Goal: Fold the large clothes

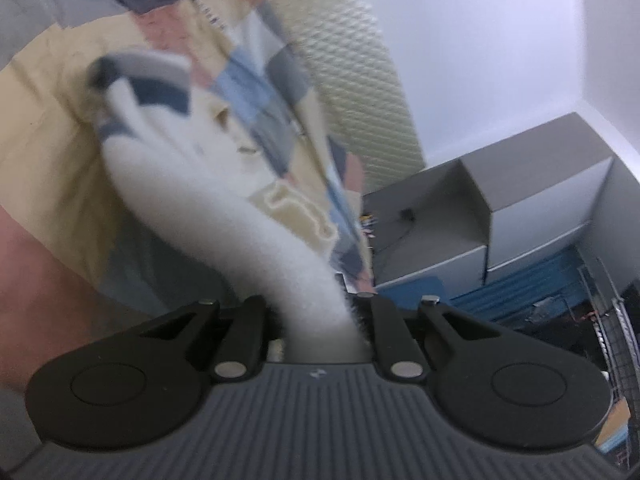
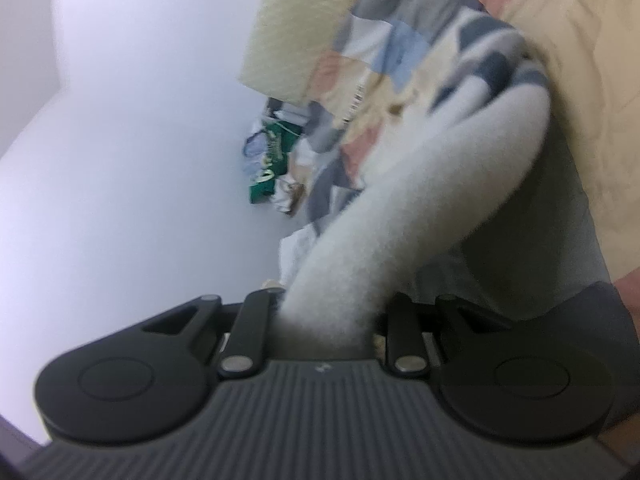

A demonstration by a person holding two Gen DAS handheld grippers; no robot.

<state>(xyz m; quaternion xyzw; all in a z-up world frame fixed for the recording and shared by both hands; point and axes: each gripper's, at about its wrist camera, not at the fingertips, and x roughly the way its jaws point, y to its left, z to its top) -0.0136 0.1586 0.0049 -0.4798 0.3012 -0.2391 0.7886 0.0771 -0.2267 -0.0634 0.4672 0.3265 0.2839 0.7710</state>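
Note:
A white fleece garment with grey and navy stripes (image 1: 224, 208) runs from my left gripper (image 1: 320, 320) up over a patchwork bedspread (image 1: 52, 140). The left jaws are shut on the white fleece and the fingertips are hidden in it. The same garment shows in the right wrist view (image 2: 420, 200). My right gripper (image 2: 328, 316) is shut on another part of the white fleece. The garment hangs stretched and lifted between both grippers. Both views are blurred.
A cream textured headboard (image 1: 360, 72) stands against a white wall (image 1: 500, 40). Grey open boxes (image 1: 480, 216) and blue items sit on the floor at the right. A pile of clothes (image 2: 272, 160) lies by the wall in the right wrist view.

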